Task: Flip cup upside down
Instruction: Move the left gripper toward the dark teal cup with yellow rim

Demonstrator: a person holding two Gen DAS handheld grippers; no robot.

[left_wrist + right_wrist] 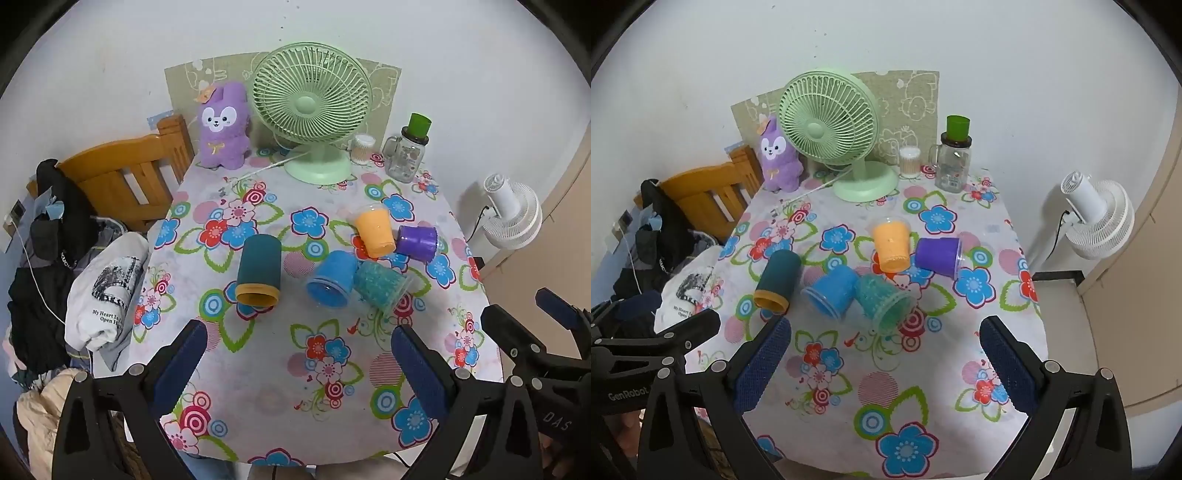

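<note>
Fingers of the left gripper stand wide apart over the near edge of the flowered table, holding nothing, and the right gripper beside it is spread just as wide and just as empty, both hanging back from the work as if the person is choosing a target. Ahead of them five cups lie tipped on their sides in the middle of the cloth: a dark teal cup with a yellow rim lies alone to the left, its mouth toward the grippers, while a blue cup, a clear cup of teal beads, an orange cup and a purple cup crowd together, some touching. The lone teal cup looks the easiest to seize without disturbing the cluster. Behind, a green fan, a purple plush and a glass jar line the wall, well apart from the cups.
</note>
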